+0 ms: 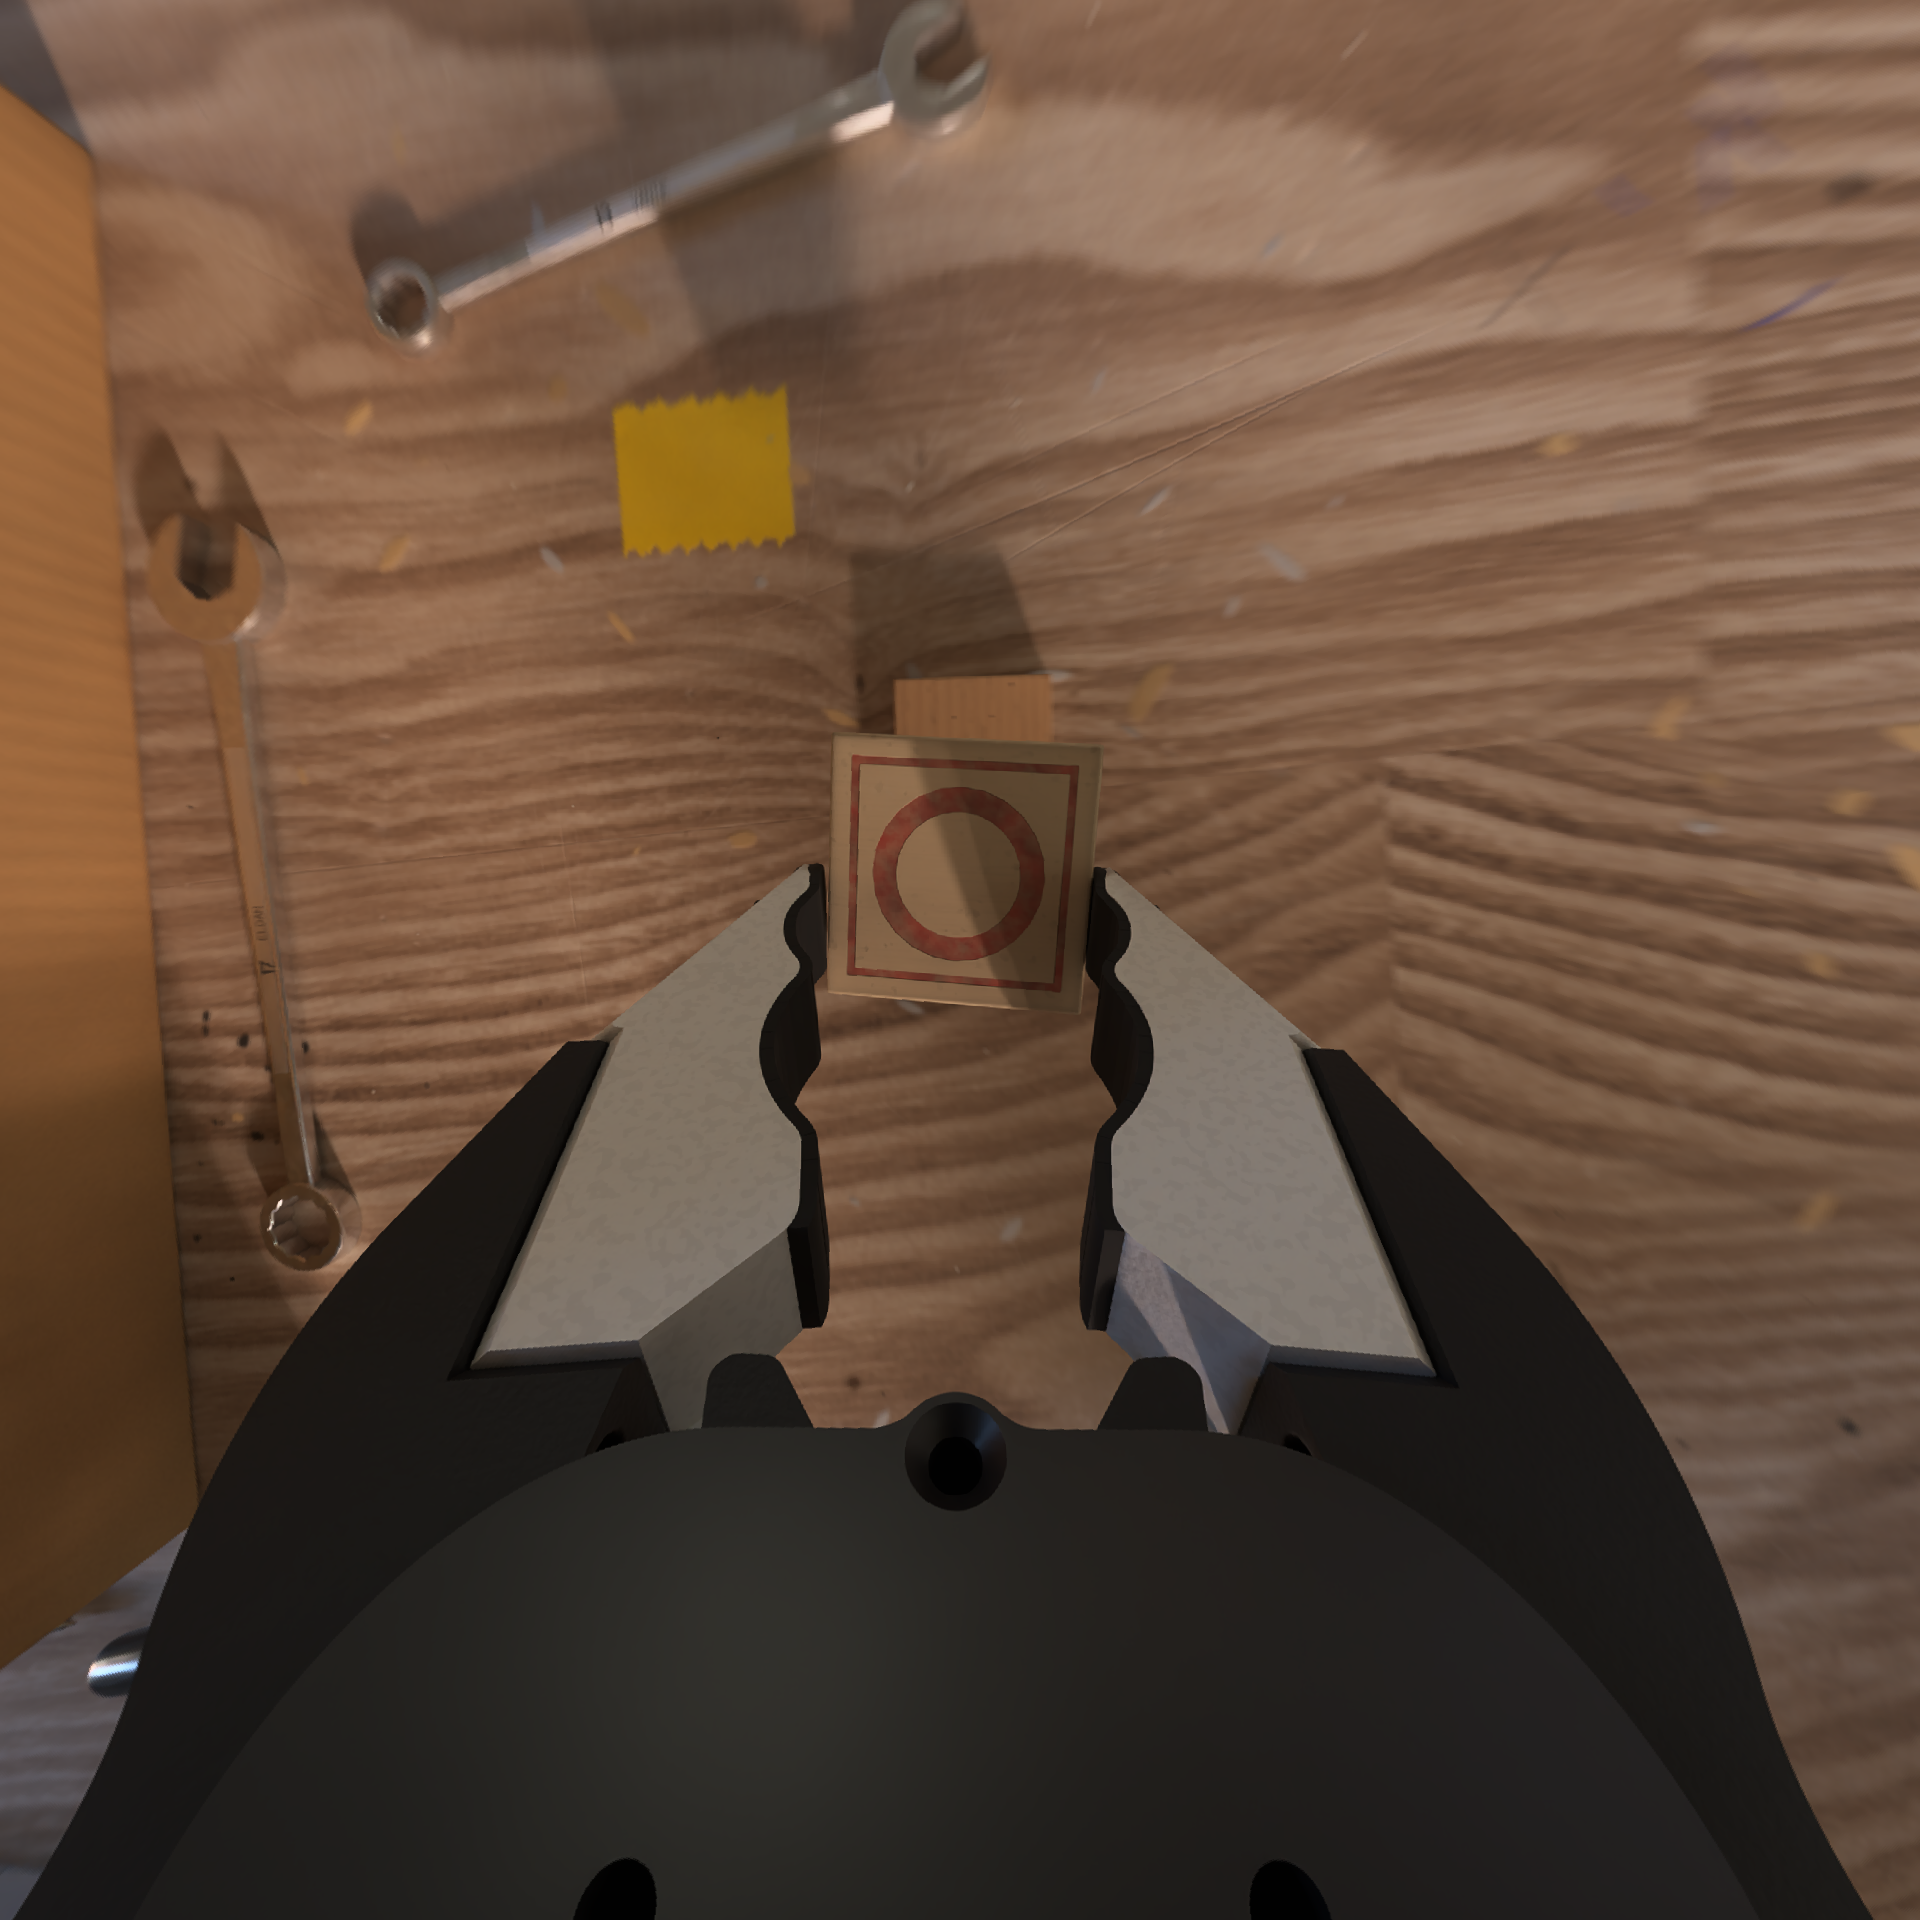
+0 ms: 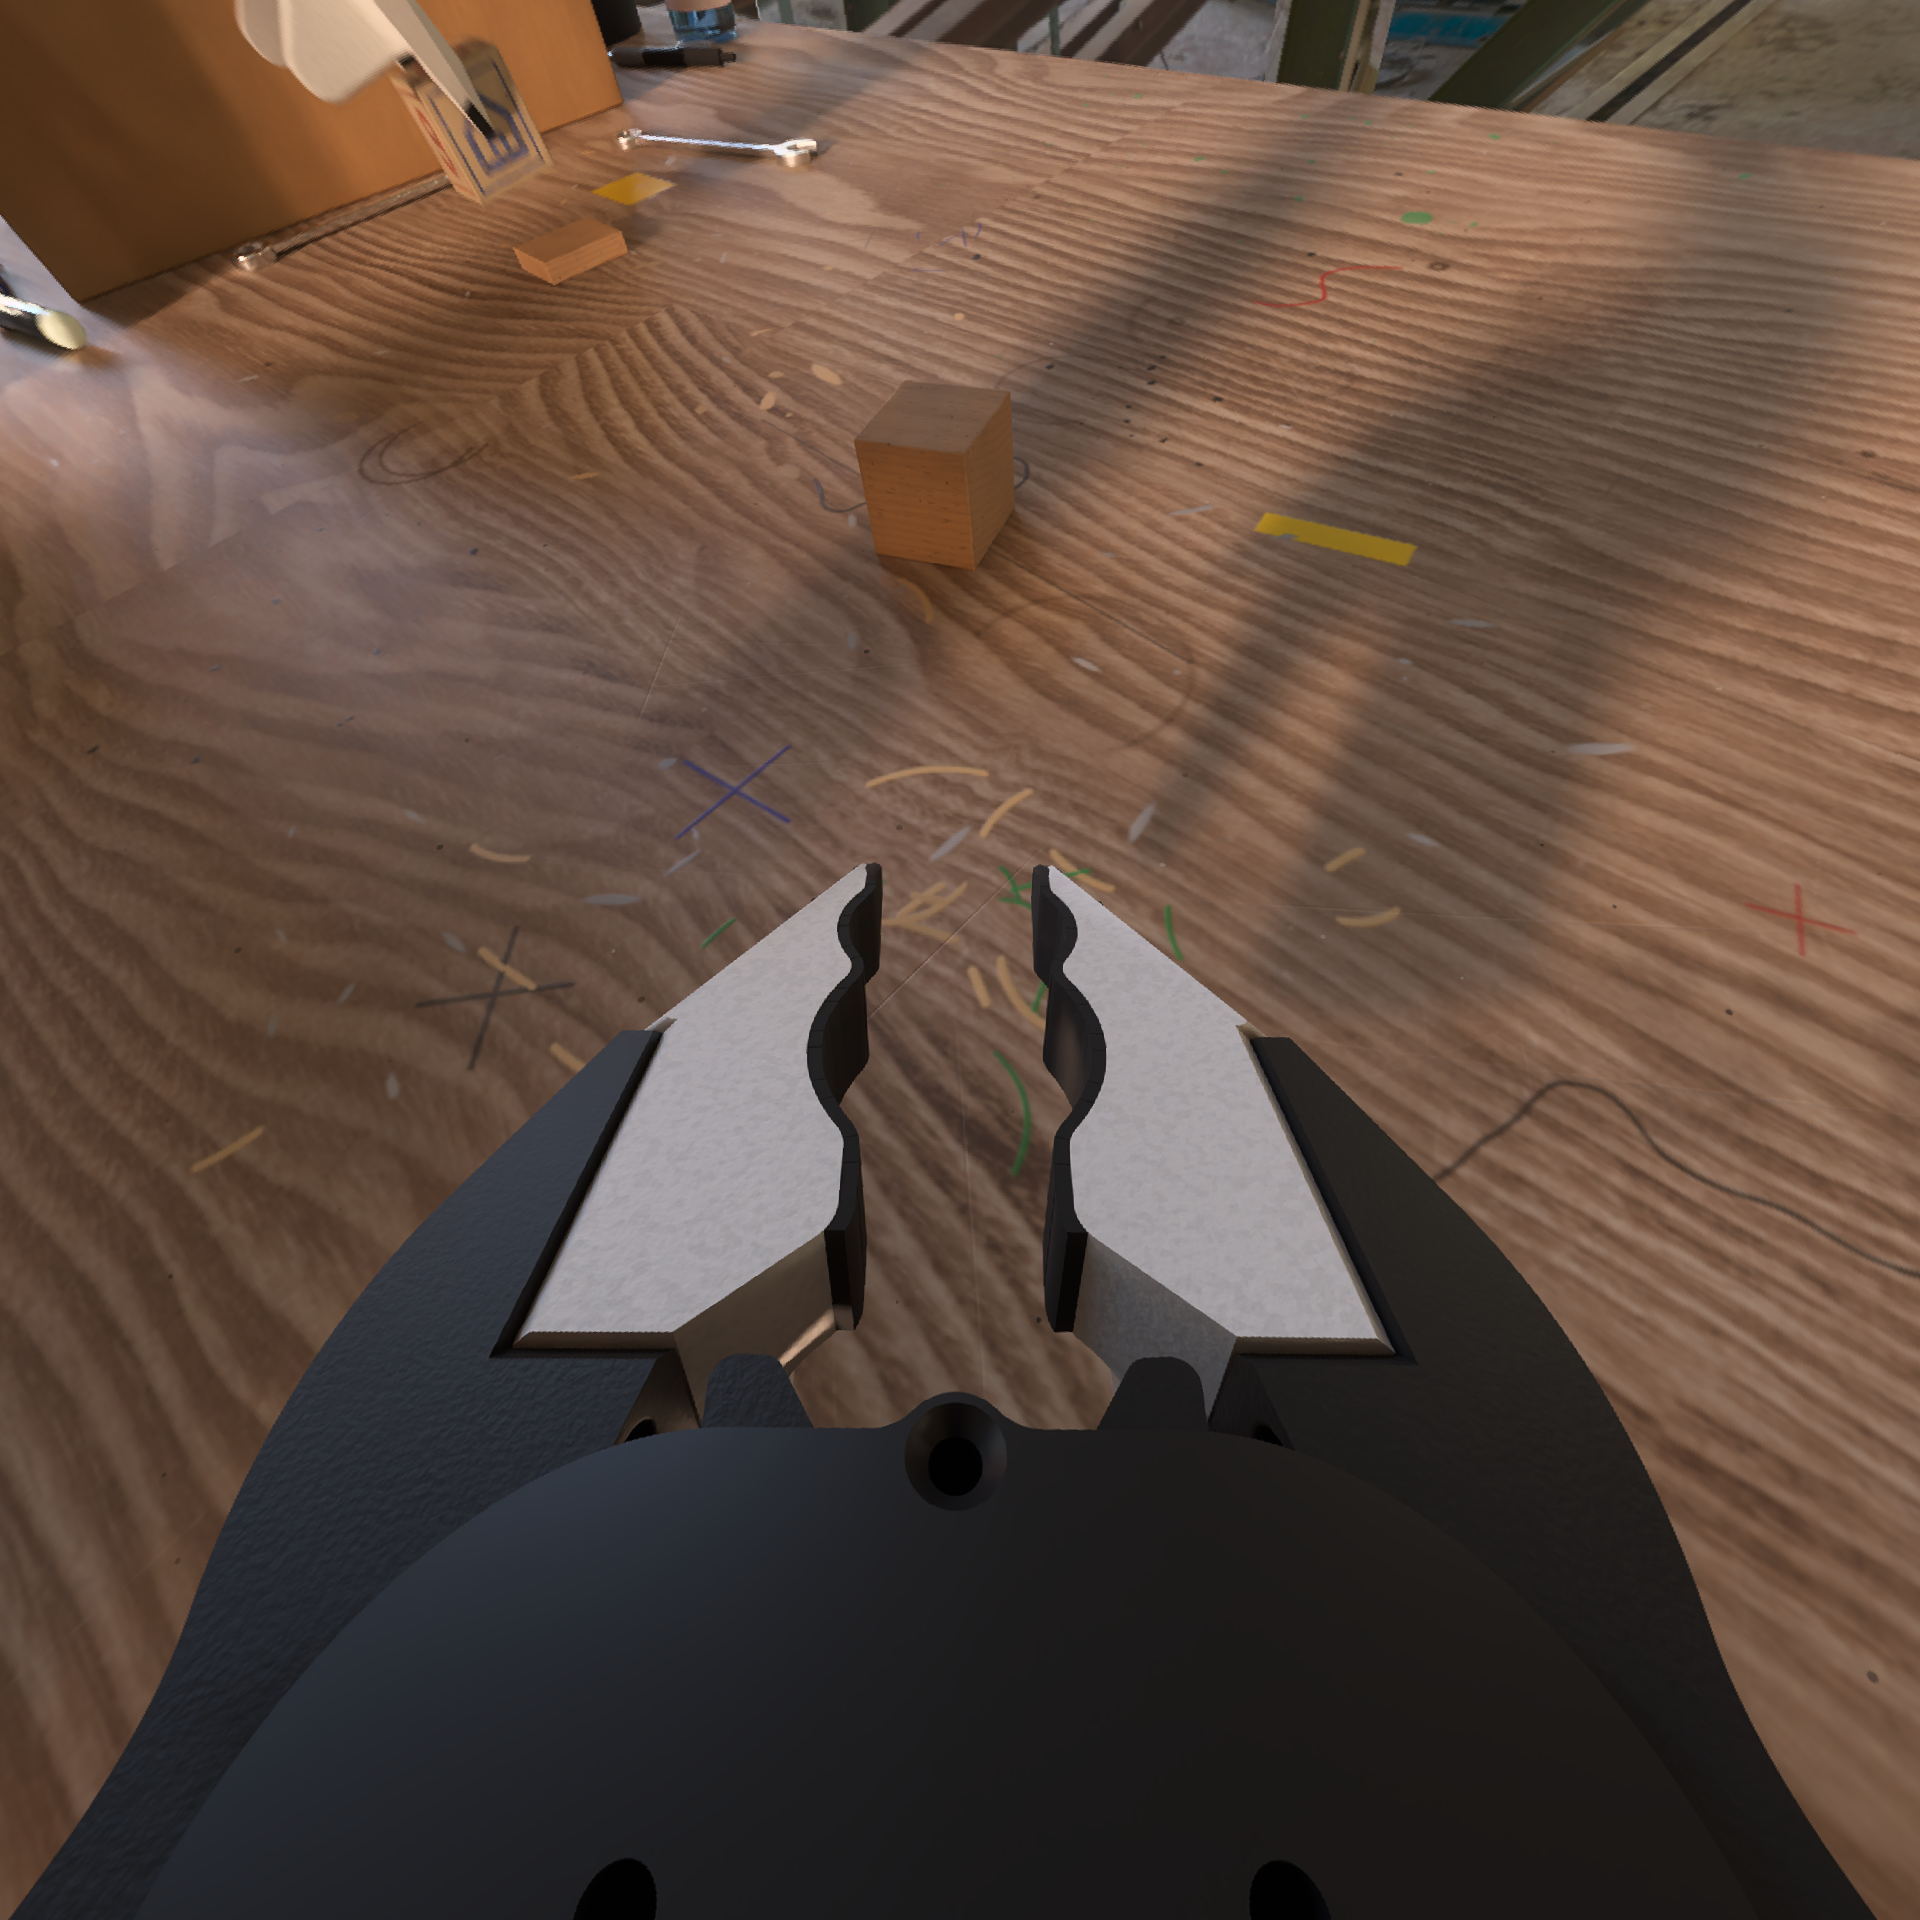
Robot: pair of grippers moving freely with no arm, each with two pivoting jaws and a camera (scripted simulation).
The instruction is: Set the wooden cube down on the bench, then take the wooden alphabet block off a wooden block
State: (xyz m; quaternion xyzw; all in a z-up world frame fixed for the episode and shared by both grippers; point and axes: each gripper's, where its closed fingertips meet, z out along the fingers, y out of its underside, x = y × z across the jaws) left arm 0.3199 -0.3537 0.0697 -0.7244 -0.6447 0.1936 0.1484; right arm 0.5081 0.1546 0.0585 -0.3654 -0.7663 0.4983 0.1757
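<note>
My left gripper (image 1: 958,902) is shut on the wooden alphabet block (image 1: 964,871), a pale cube with a red ring in a red square frame, and holds it above the bench. The flat wooden block (image 1: 975,709) lies on the bench just beyond and below it. In the right wrist view the left gripper (image 2: 457,94) holds the alphabet block (image 2: 488,130) in the air at far left, above the flat wooden block (image 2: 569,249). The plain wooden cube (image 2: 935,473) stands alone on the bench mid-view. My right gripper (image 2: 956,894) is open and empty, well short of the cube.
Two wrenches (image 1: 665,192) (image 1: 244,831) and a yellow tape patch (image 1: 703,473) lie on the bench (image 1: 1455,935). An orange-brown box (image 1: 62,831) stands along the left. In the right wrist view a yellow tape strip (image 2: 1335,538) lies right of the cube.
</note>
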